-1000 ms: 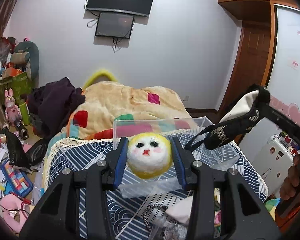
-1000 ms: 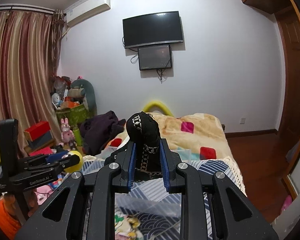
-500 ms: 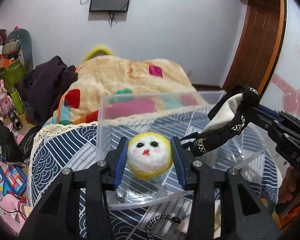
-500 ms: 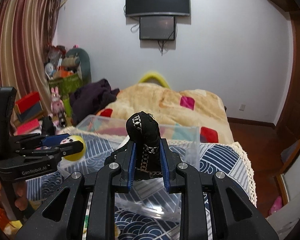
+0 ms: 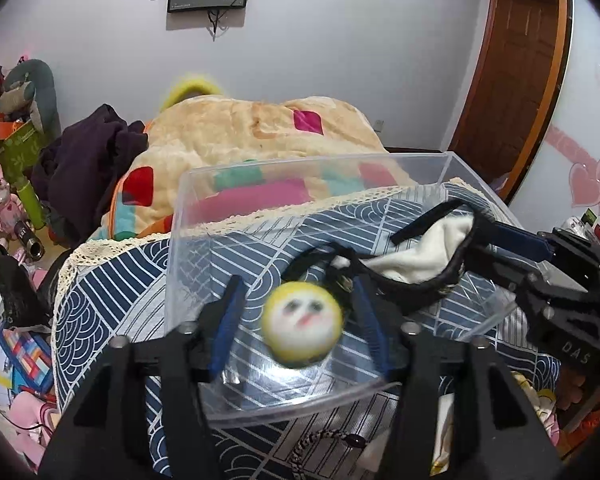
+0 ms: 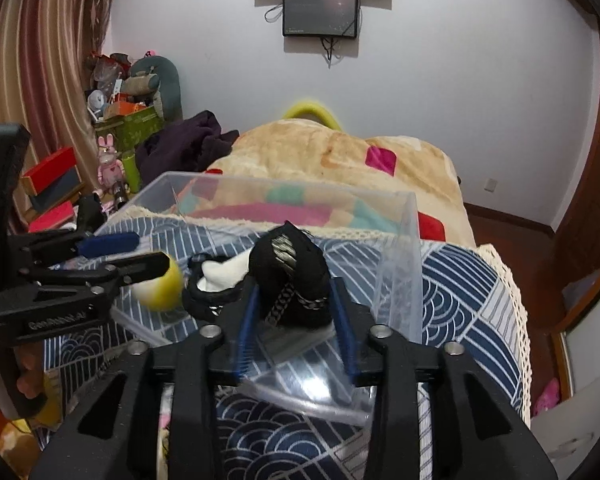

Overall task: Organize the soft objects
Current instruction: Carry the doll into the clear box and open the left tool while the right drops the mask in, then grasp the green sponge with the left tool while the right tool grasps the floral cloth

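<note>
Left gripper (image 5: 298, 320): its blue fingers are spread wide, with gaps on both sides of the ball. It holds nothing.
Ball (image 5: 302, 326): a yellow and white soft ball with a little face. It sits between the left fingers, touching neither, inside the box near its front edge. It looks blurry.
Right gripper (image 6: 296, 320): its fingers are spread apart too. The black thing sits between them with gaps on both sides, so it is not squeezed.
Black thing (image 6: 290, 276): a soft black cloth piece with silver chains and a white lining. It lies in the box, by the right front corner.
Box (image 5: 188, 216): a clear plastic box on the bed.
Bed cover (image 5: 112, 292): blue with white lines, under the box.
</note>
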`<state>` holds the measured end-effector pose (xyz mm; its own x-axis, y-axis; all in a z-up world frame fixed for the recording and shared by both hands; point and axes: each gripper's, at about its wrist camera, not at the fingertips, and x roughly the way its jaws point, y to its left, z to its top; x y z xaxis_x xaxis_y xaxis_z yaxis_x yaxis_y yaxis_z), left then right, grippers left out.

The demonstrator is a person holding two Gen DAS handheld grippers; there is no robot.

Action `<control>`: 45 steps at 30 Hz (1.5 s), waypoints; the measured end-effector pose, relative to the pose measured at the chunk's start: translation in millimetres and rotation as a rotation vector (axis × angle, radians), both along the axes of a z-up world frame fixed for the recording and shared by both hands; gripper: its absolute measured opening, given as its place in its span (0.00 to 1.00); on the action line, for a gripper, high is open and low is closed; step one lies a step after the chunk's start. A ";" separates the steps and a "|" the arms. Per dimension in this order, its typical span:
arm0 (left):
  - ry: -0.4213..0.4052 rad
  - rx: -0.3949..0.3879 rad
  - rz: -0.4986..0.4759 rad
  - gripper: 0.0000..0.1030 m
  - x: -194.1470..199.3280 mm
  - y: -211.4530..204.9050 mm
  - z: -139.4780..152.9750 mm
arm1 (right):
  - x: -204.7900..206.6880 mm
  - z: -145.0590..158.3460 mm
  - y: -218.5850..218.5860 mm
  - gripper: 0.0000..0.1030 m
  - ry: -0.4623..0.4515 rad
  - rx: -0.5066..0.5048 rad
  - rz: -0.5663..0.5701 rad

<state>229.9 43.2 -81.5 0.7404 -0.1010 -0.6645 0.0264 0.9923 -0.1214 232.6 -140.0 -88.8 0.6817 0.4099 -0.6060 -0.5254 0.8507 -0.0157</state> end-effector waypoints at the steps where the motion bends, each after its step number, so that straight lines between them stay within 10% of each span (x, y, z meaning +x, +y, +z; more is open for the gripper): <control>1: -0.008 0.002 0.001 0.64 -2.2 -0.6 1.9 | -0.4 0.2 -0.2 0.48 0.002 -0.001 -0.002; 7: -0.037 -0.004 -0.007 0.71 -15.9 -1.8 15.8 | -10.7 13.2 -14.0 0.68 -0.033 0.033 -0.018; 21: -0.127 0.009 0.027 0.97 -101.4 11.5 53.7 | -67.1 47.6 -30.1 0.78 -0.137 0.118 0.017; 36: 0.081 -0.009 0.125 0.97 -158.9 29.4 -24.7 | -98.4 -8.0 -16.1 0.77 -0.007 0.075 0.131; 45: 0.145 -0.018 0.112 0.97 -170.3 21.2 -58.3 | -101.0 -19.3 -4.2 0.33 0.028 0.061 0.174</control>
